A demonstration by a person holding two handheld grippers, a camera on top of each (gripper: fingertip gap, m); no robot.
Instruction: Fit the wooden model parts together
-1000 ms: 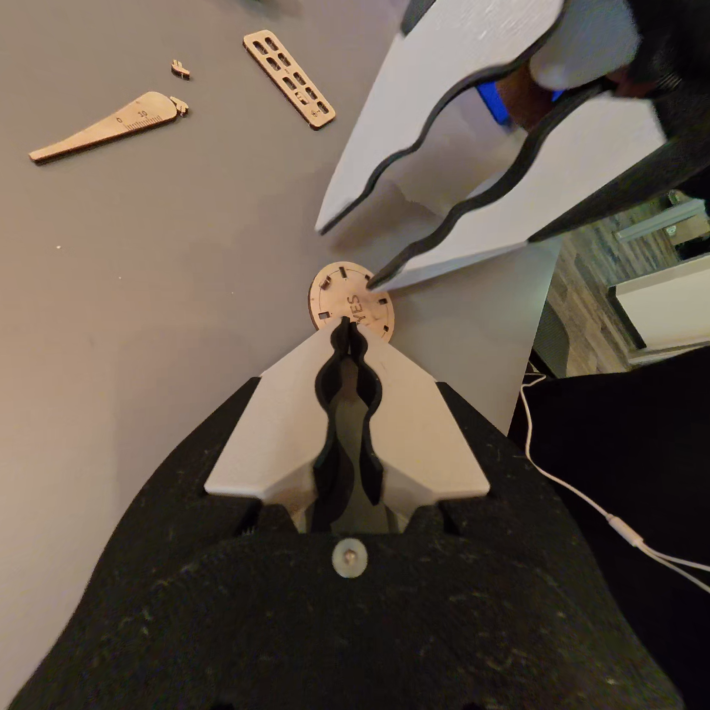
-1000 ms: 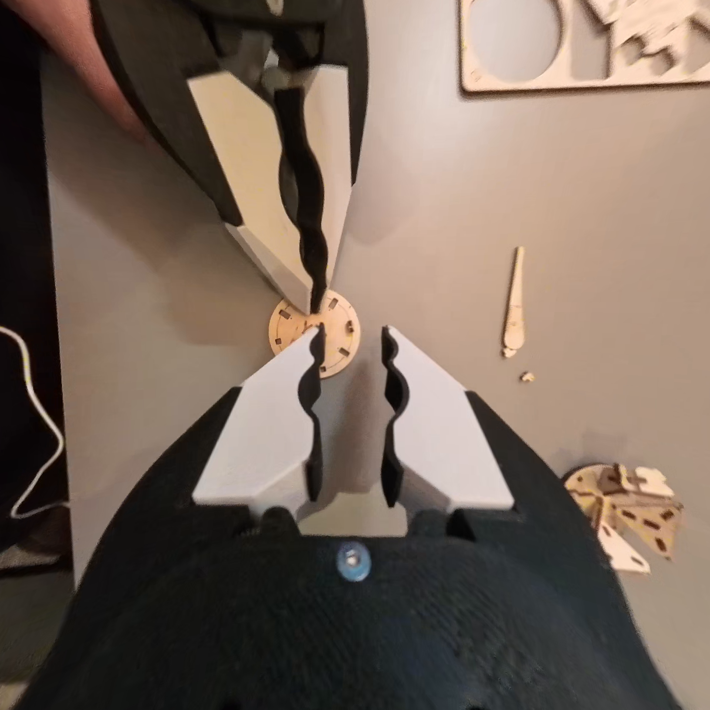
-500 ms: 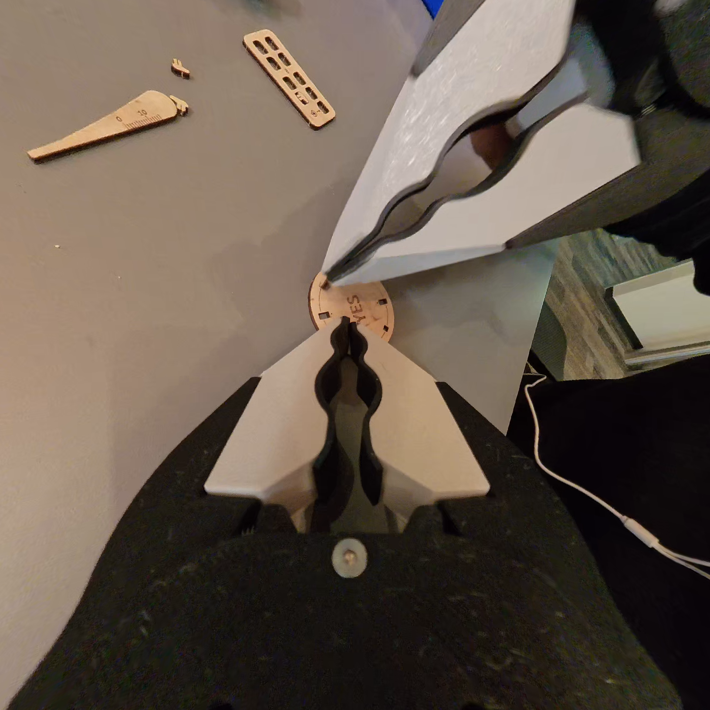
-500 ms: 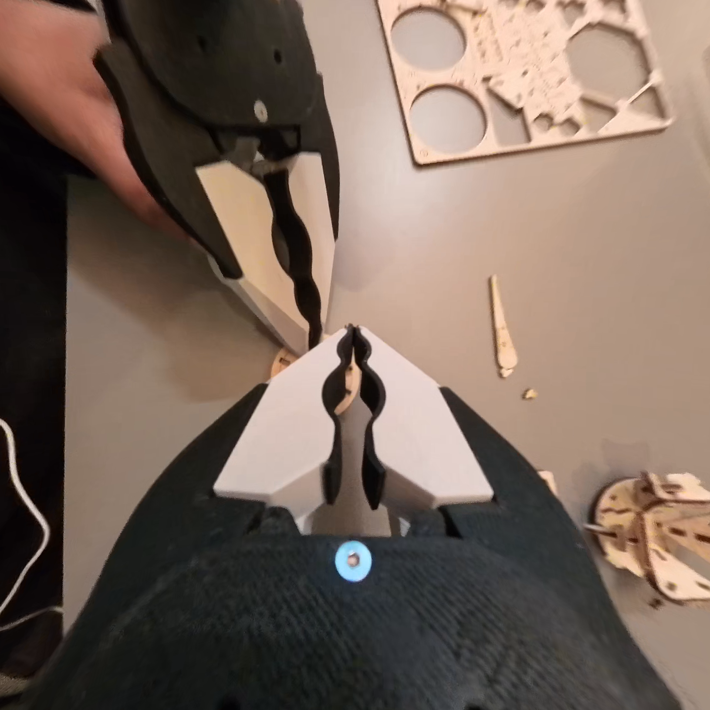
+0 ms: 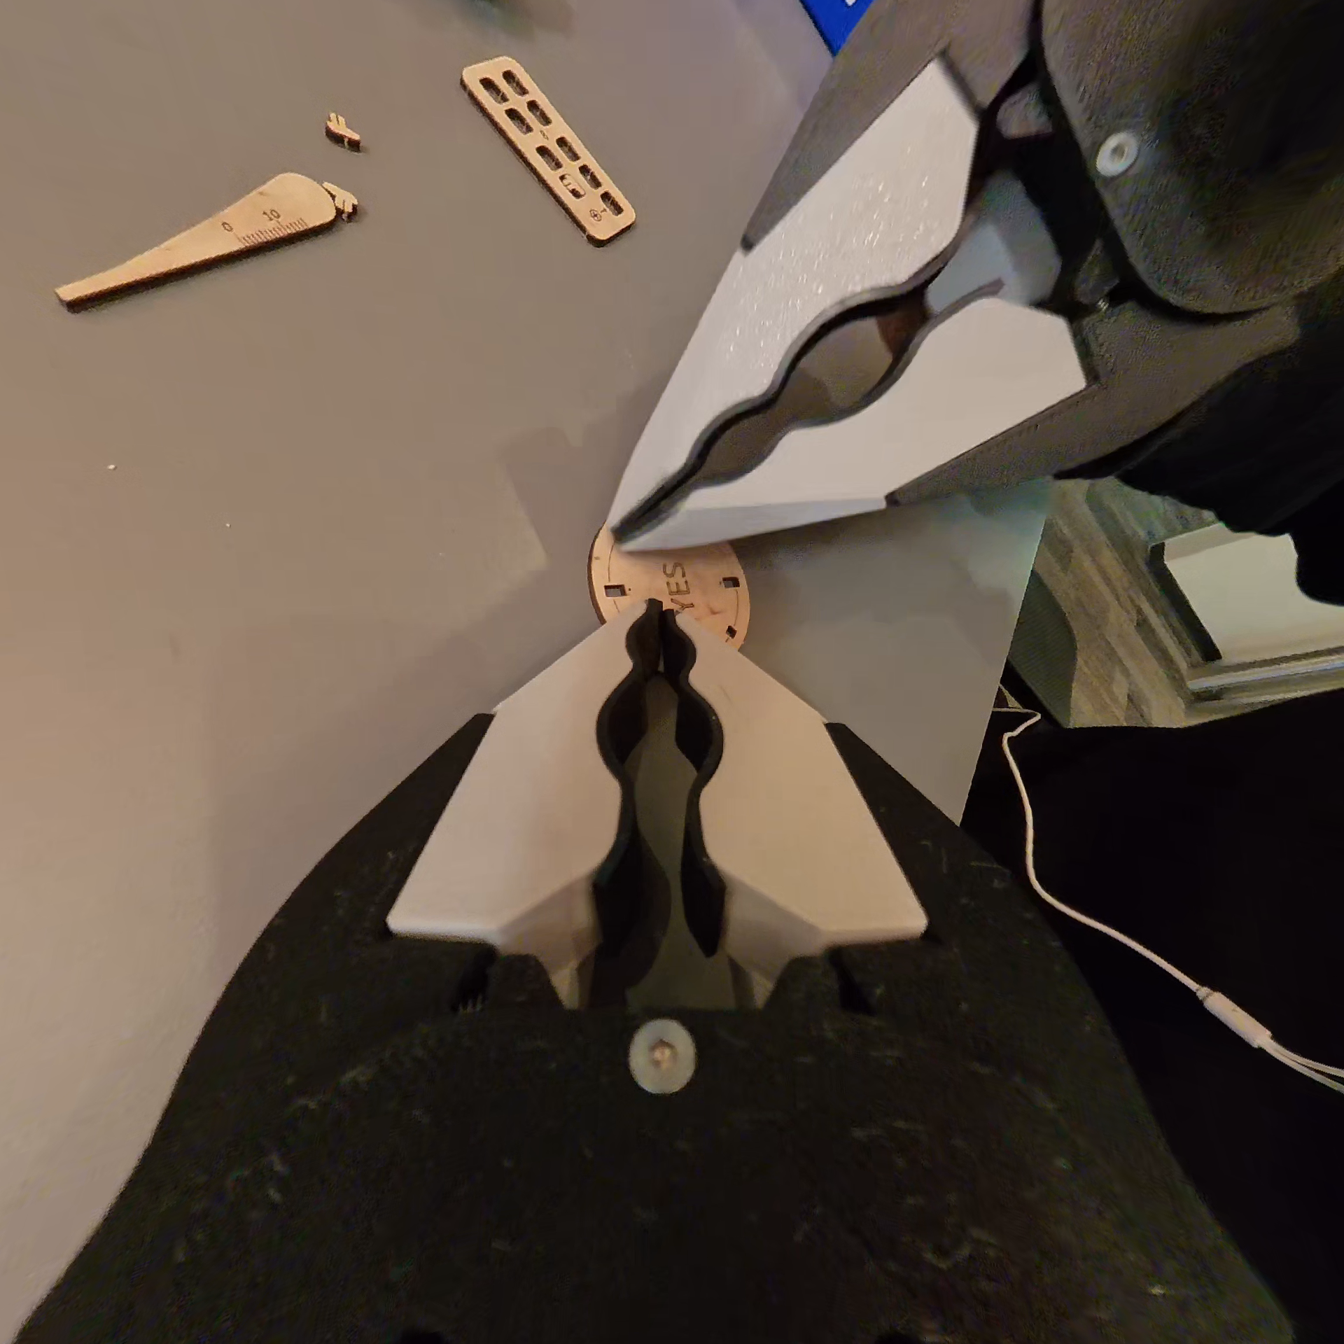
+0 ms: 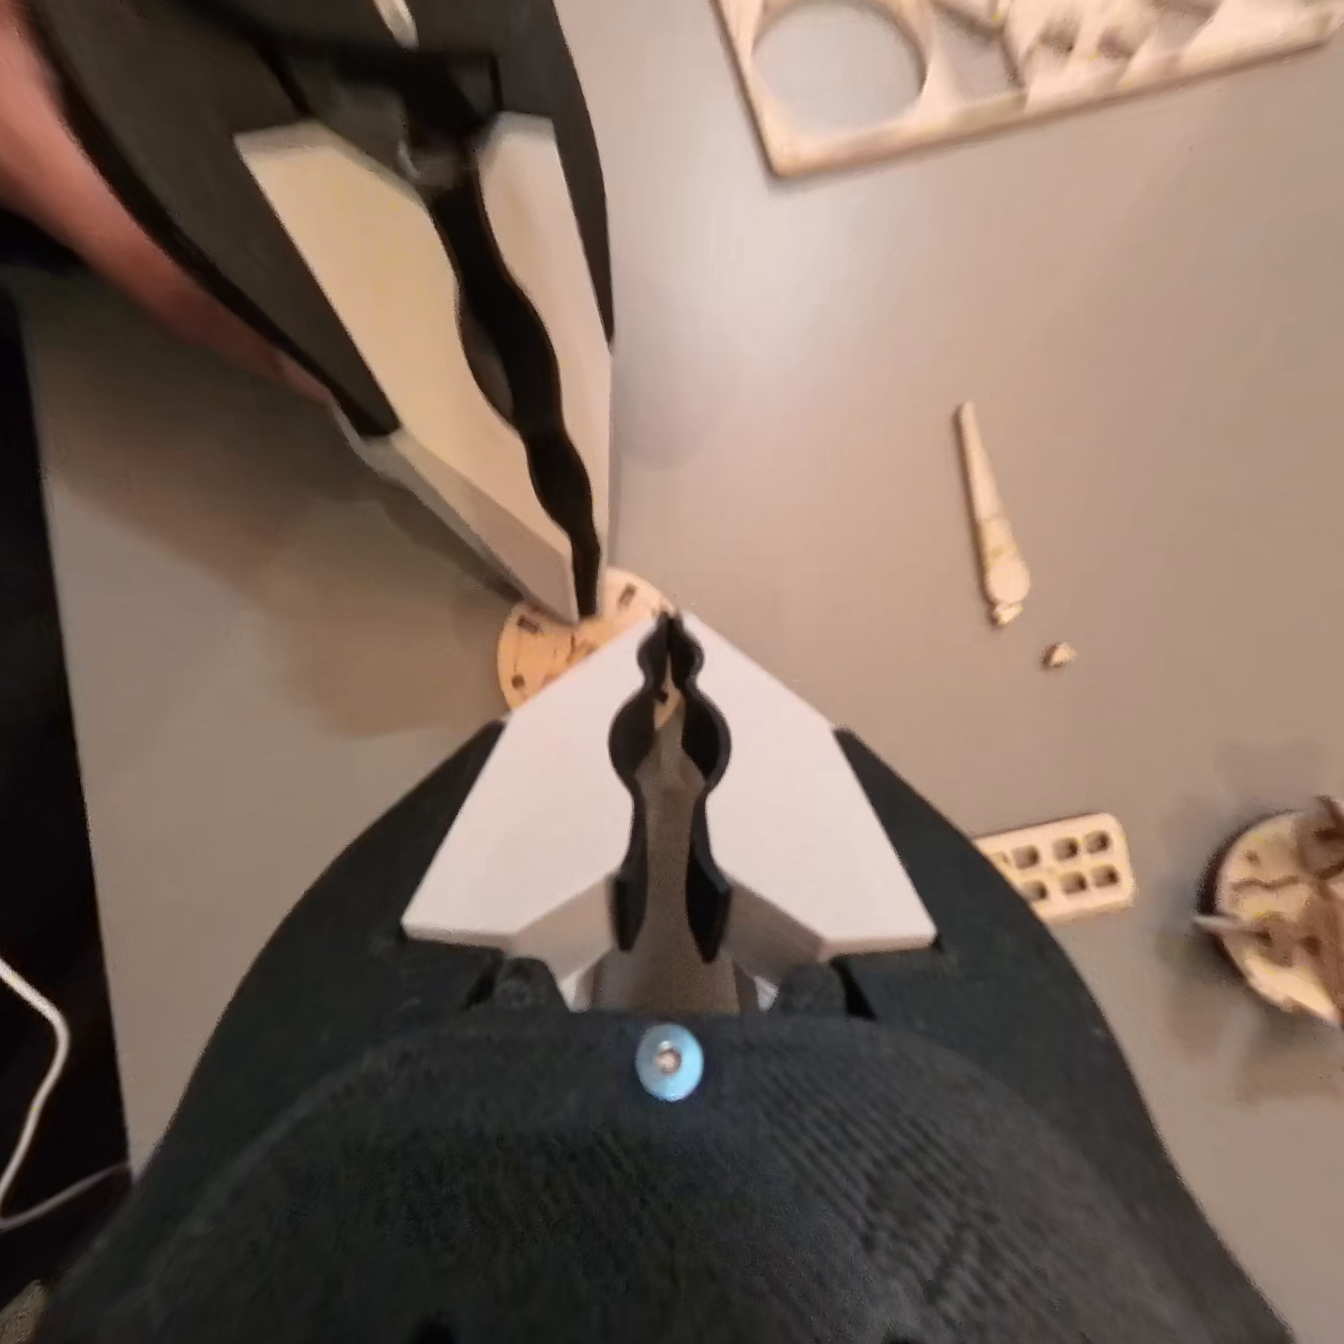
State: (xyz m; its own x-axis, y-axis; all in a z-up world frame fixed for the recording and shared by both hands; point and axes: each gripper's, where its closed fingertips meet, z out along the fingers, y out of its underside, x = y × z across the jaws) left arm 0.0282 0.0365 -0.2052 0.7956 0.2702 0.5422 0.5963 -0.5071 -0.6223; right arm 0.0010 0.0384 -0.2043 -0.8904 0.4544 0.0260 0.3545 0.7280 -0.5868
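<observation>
- Wooden disc (image 5: 698, 582) lies flat on the grey surface (image 5: 291, 509), close to the surface's edge, with little square slots round its rim and some engraved writing in the middle
- Left tool (image 5: 658, 607) is closed, fingertips together with nothing between them, and the tip sits over the near part of the disc; looks like it's resting on the top face, but I can't tell how hard it presses
- Right tool (image 6: 669, 622) is closed too, nothing clamped in it; seen from the left wrist view its tip comes in at a low slant and meets the disc at the far rim
- So the two closed tips are at opposite sides of the same disc, quite near each other but not touching
- Handling-wise, my read: the disc is thin and lies flush, so there's no lip to get hold of, and closed tips on it will tend to slide it about, not lift it
- Round about, well apart from the disc: a tapered wooden piece (image 5: 211, 236) with a scale on it, a slotted strip (image 5: 549, 149), a tiny scrap (image 5: 342, 134), a cut-out sheet (image 6: 945, 94) and a half-built wooden model (image 6: 1280, 924)
- A white cable (image 5: 1091, 924) hangs off beyond the surface's edge
</observation>
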